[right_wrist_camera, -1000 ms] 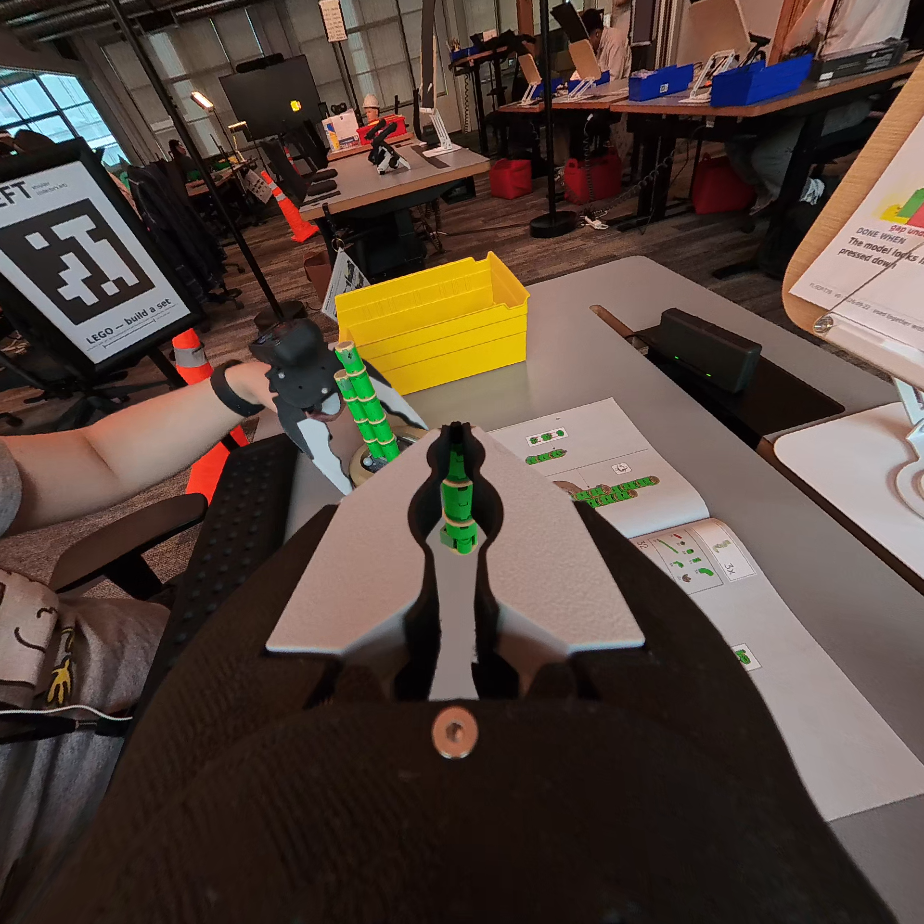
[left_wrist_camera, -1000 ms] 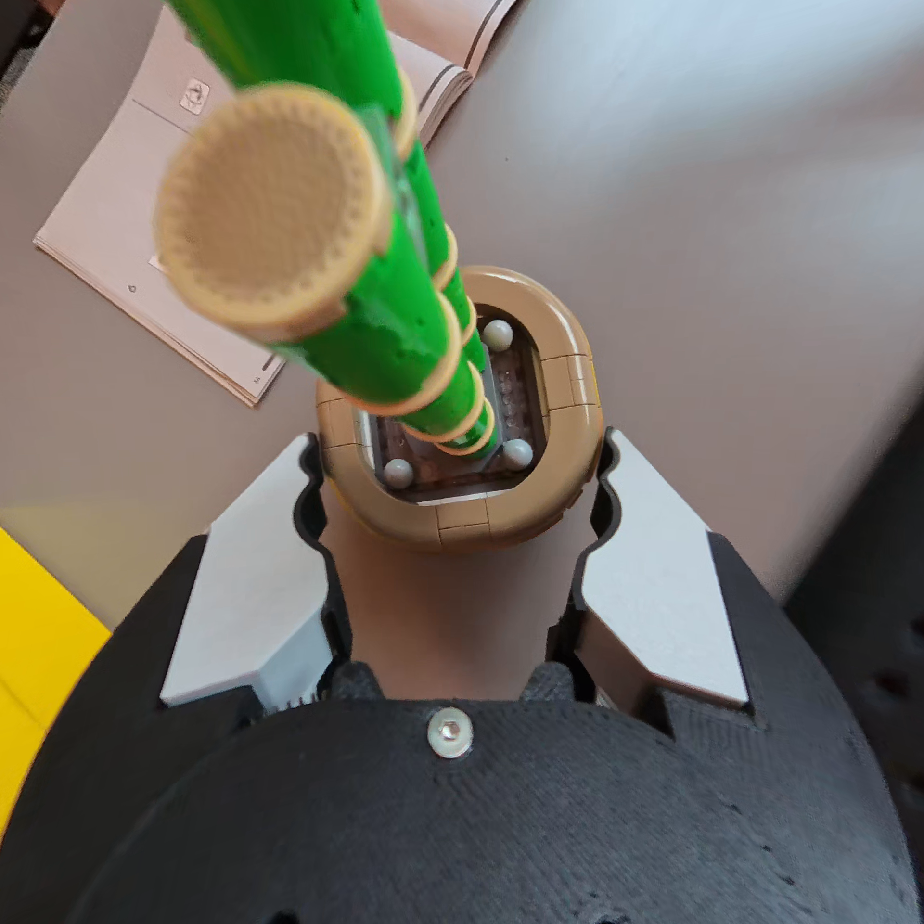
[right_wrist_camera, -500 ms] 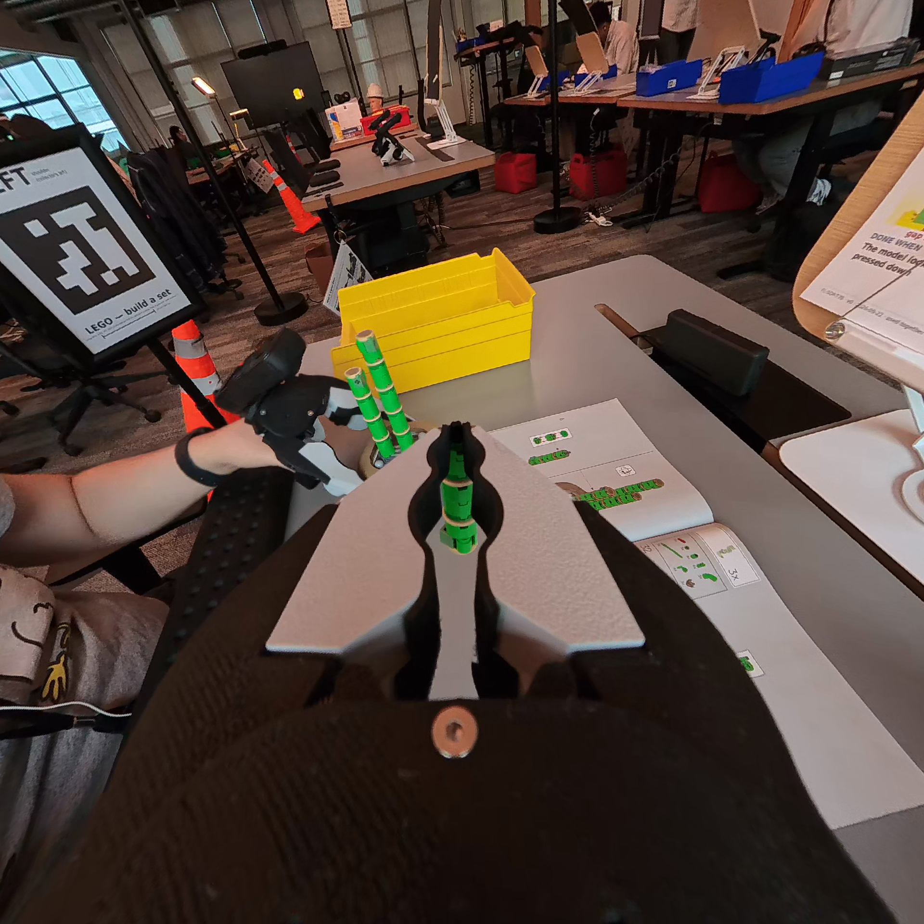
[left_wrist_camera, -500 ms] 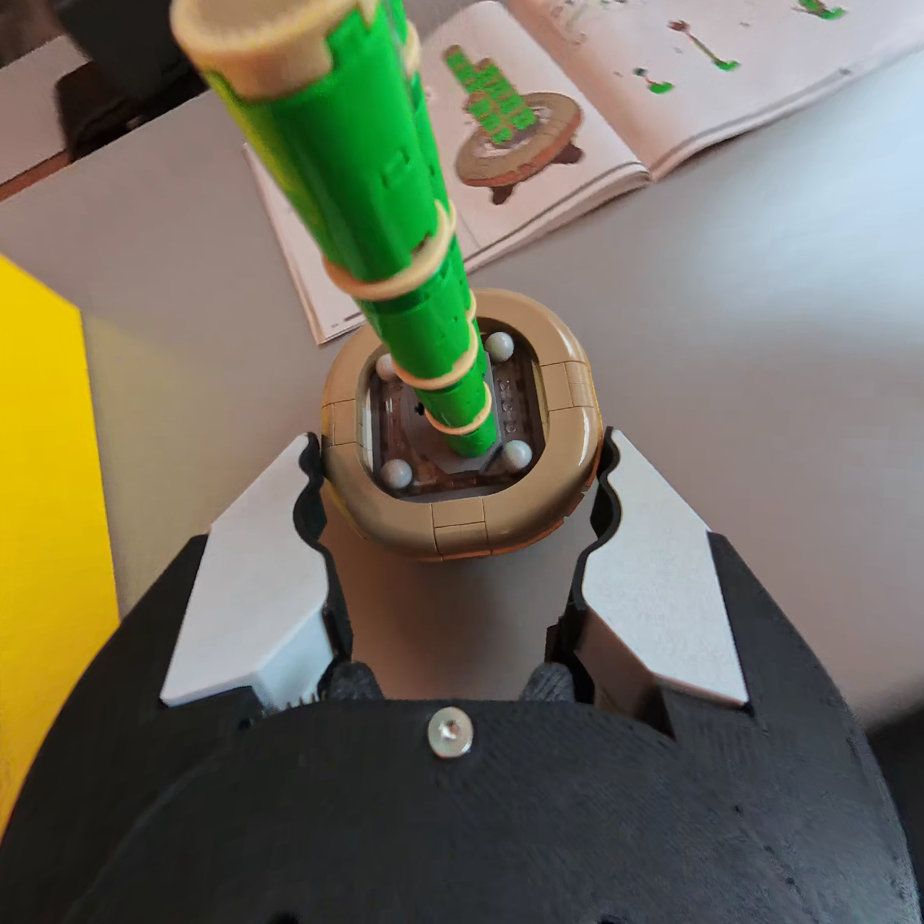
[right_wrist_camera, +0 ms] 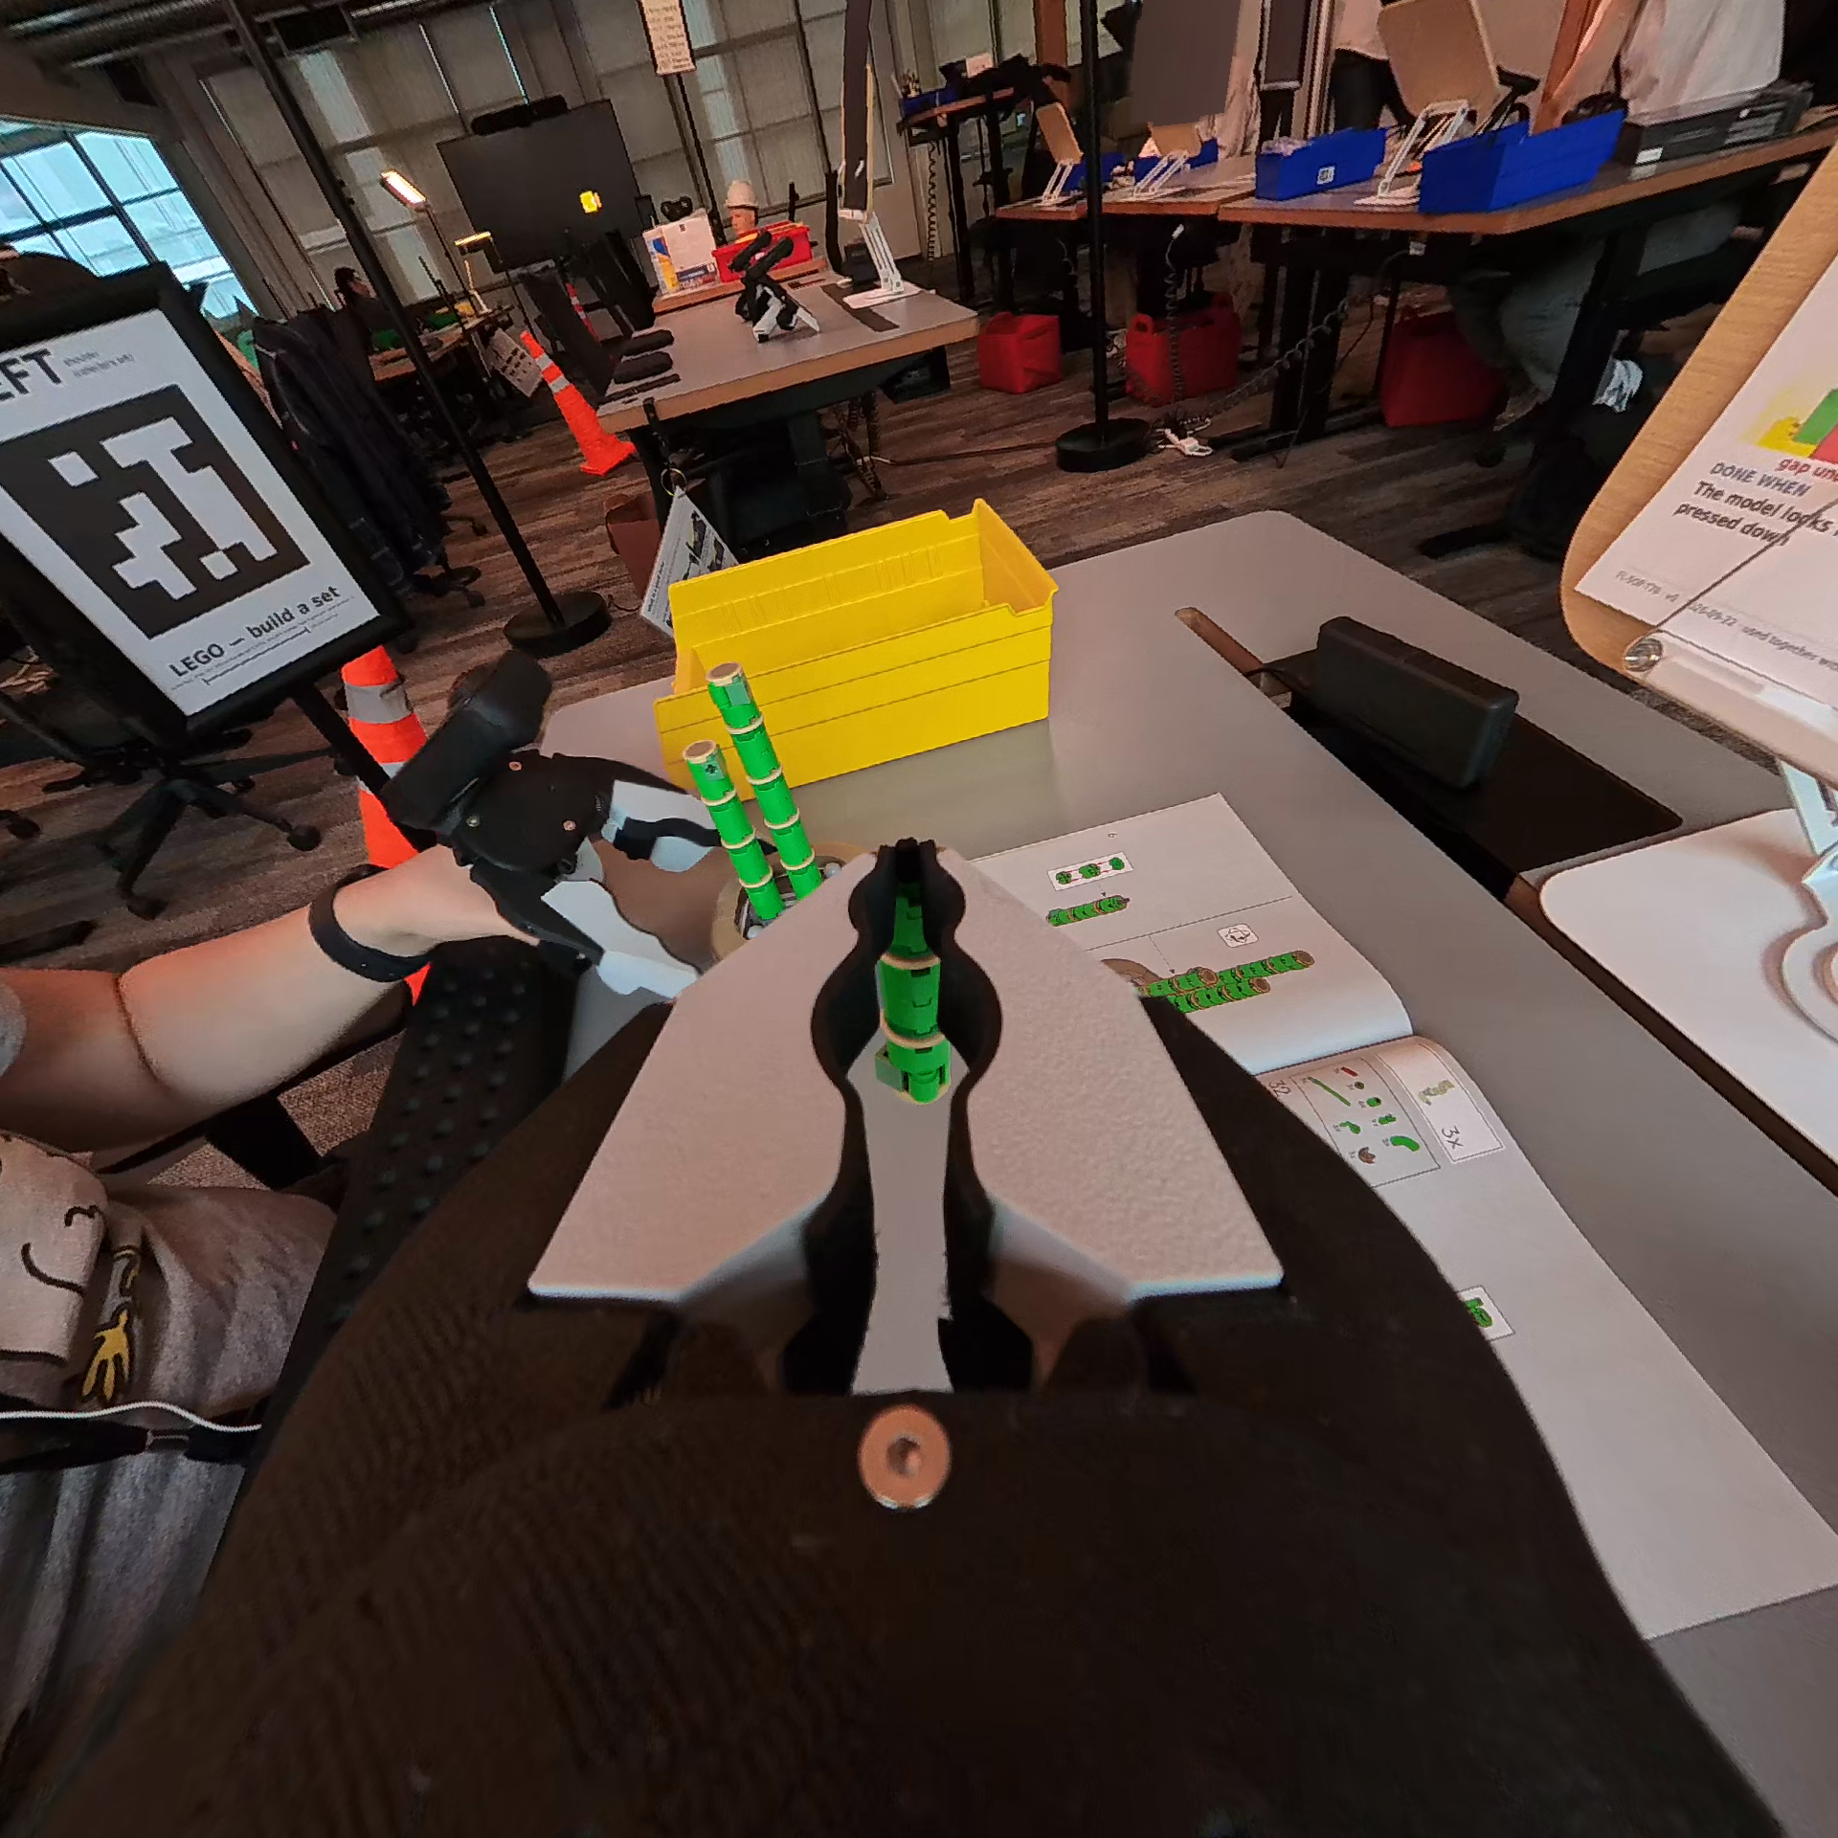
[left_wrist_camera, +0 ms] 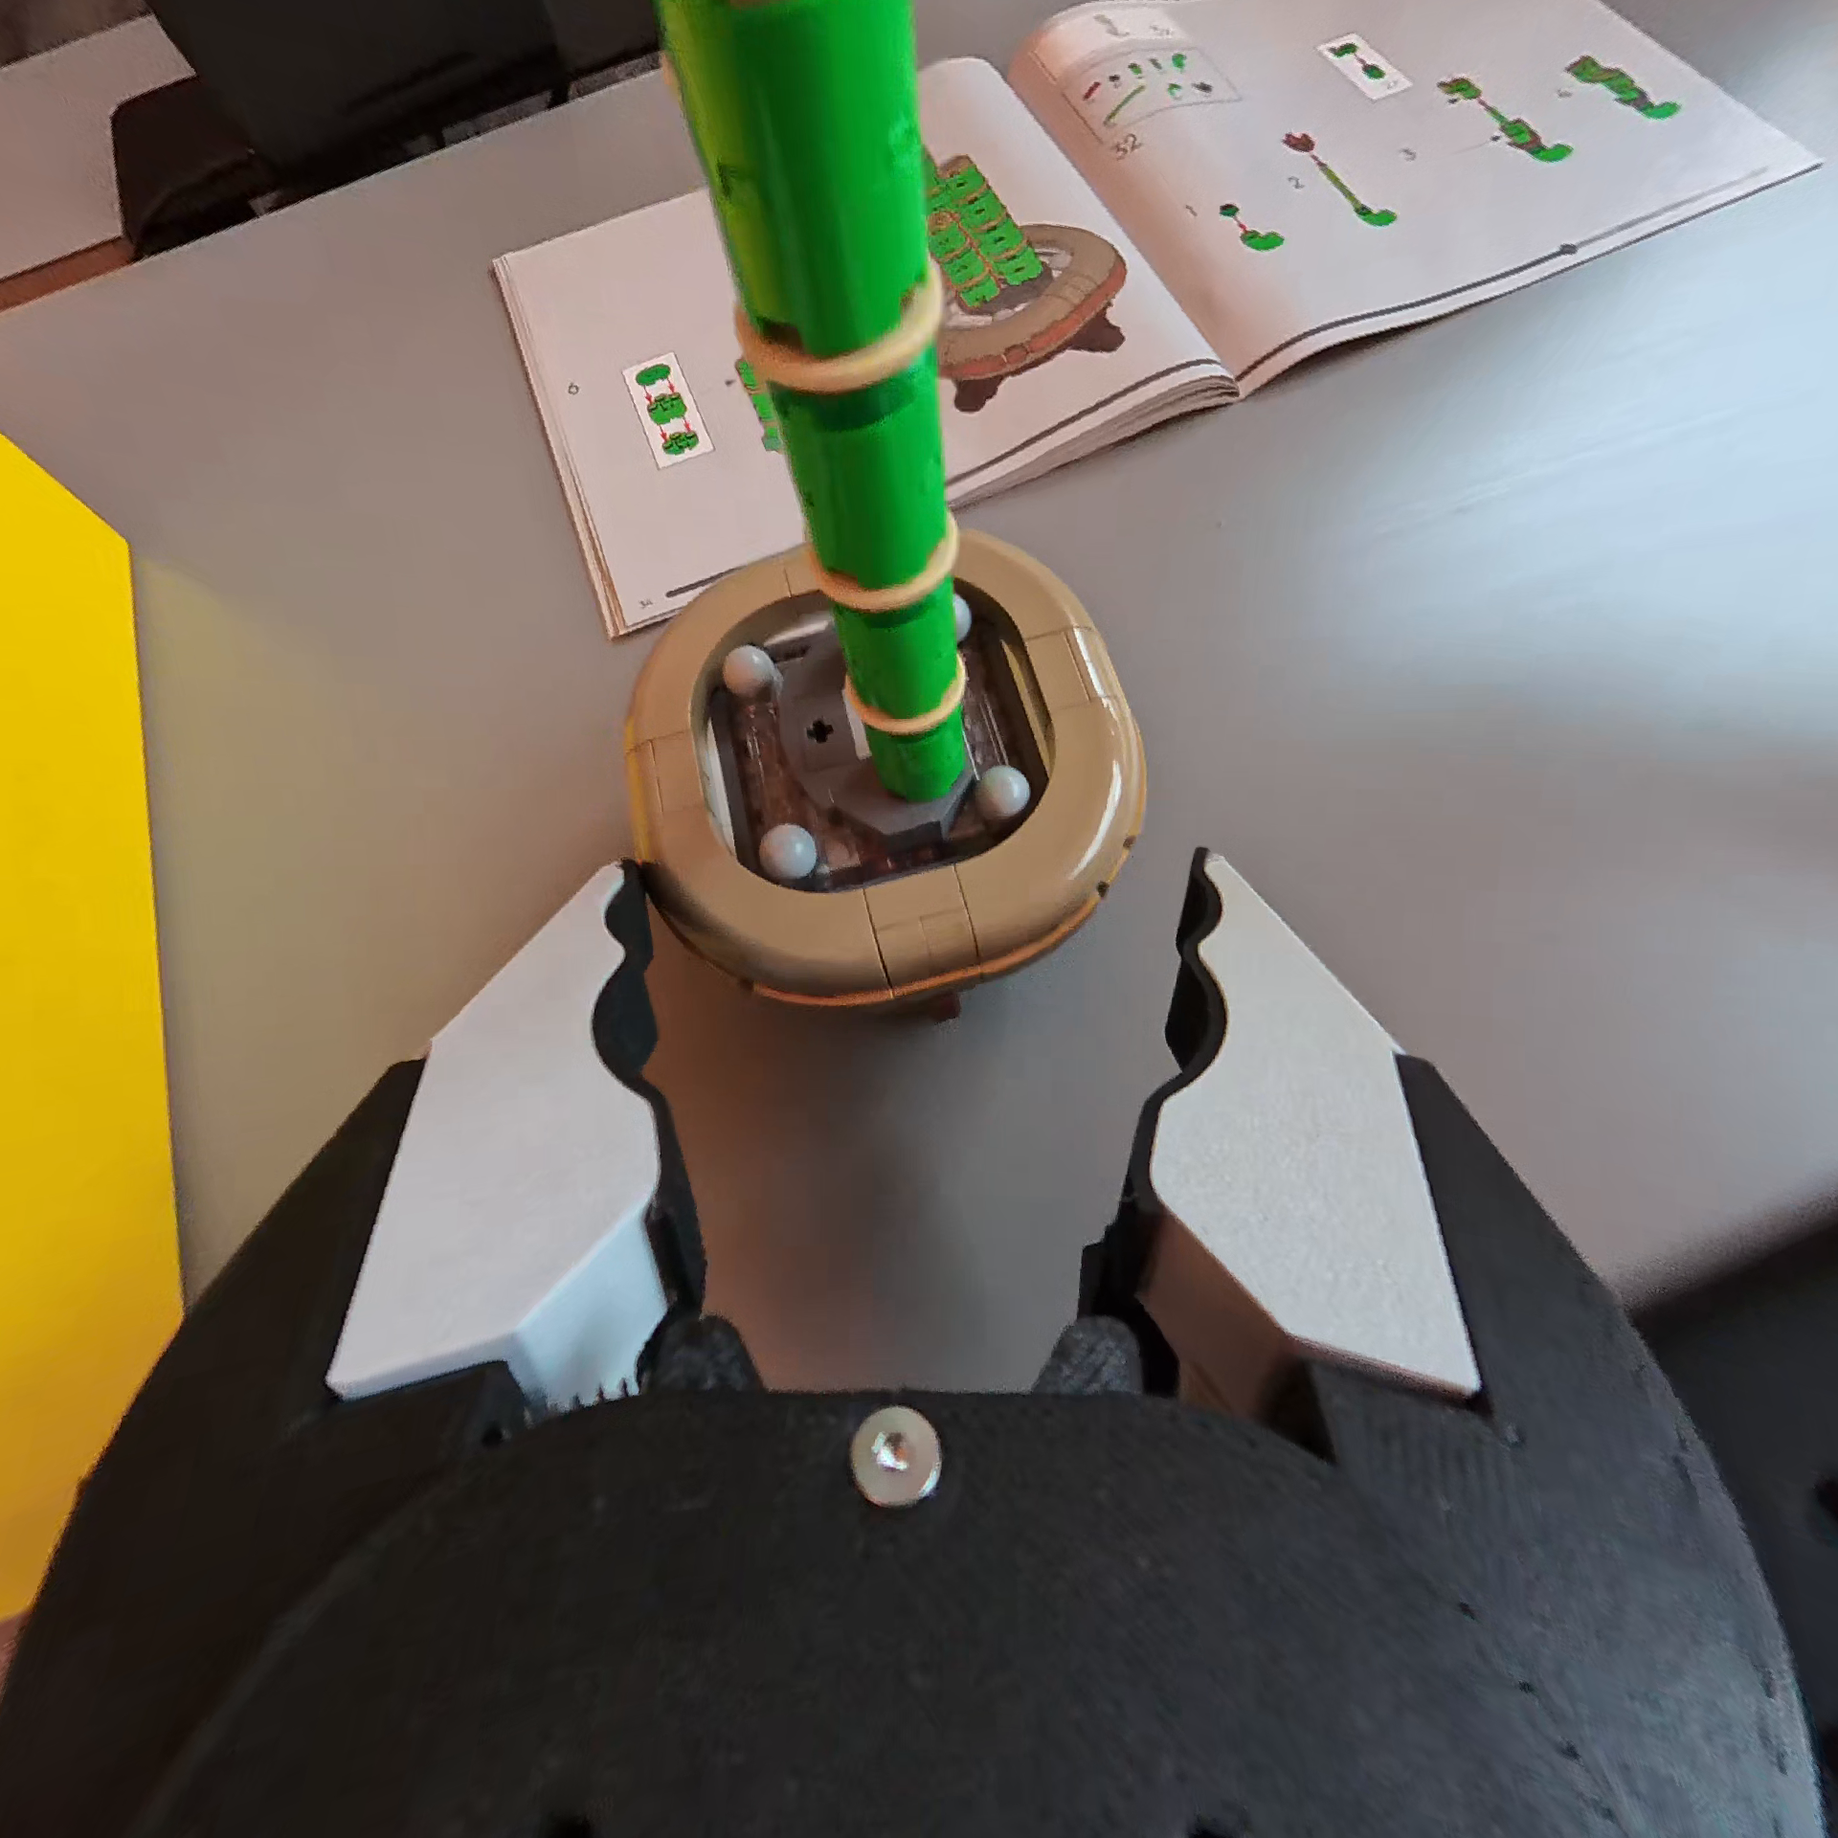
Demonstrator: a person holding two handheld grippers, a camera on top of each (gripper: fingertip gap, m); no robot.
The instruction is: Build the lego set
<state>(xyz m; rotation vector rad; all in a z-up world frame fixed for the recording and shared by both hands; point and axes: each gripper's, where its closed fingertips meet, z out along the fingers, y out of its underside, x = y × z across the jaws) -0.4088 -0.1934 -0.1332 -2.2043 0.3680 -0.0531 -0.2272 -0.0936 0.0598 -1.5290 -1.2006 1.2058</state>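
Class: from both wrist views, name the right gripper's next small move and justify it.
Probably carry the short green stalk, clamped in the right gripper, over the tan pot toward its free cross-shaped socket; two stalks stand planted, and the left gripper is open beside it.

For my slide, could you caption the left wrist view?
Open left gripper facing a round tan brick pot holding green banded stalks, open instruction booklet behind.

Open left gripper (left_wrist_camera: 910,875) just behind tan pot (left_wrist_camera: 885,766) holding green stalk (left_wrist_camera: 855,418).
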